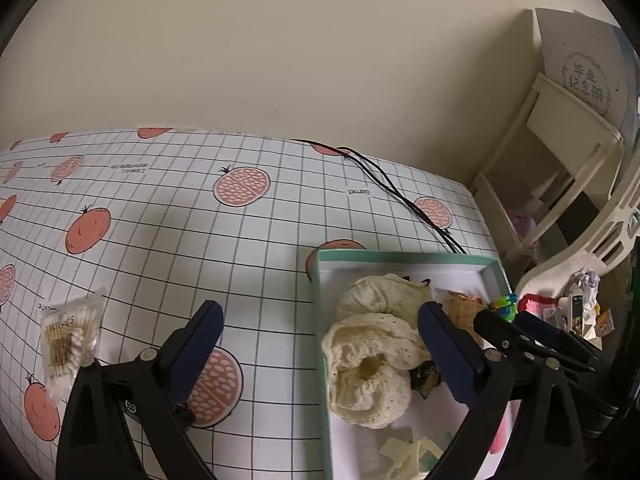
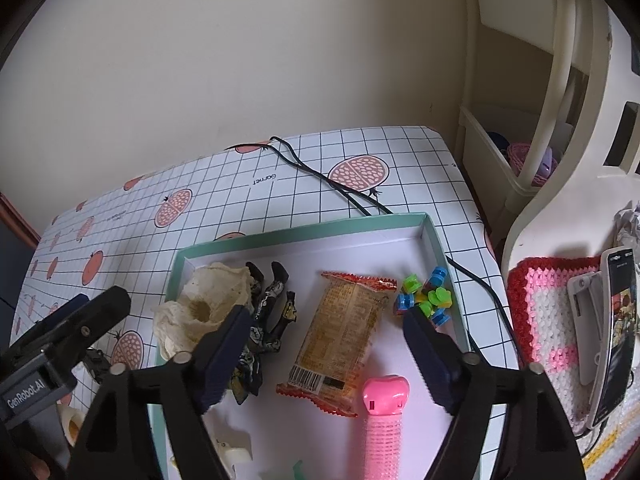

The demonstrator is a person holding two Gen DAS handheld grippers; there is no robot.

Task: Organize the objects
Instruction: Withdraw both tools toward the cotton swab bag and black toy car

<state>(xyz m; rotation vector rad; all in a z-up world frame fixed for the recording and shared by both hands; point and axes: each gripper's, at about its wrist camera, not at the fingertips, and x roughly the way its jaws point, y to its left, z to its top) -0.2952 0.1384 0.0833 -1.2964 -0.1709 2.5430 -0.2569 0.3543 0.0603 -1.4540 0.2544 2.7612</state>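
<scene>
Inside one green-rimmed box (image 2: 304, 229) lie one snack packet (image 2: 340, 332) and one cream sock (image 2: 208, 308); both grippers gape empty.

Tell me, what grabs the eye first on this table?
Probably the shallow green-rimmed box on the pomegranate-print tablecloth, holding a cream knitted item, an orange snack packet, bright plastic clips and a pink roller. The open right gripper hangs just above the packet. Off to the left, outside the box, lies a bag of cotton swabs.
</scene>
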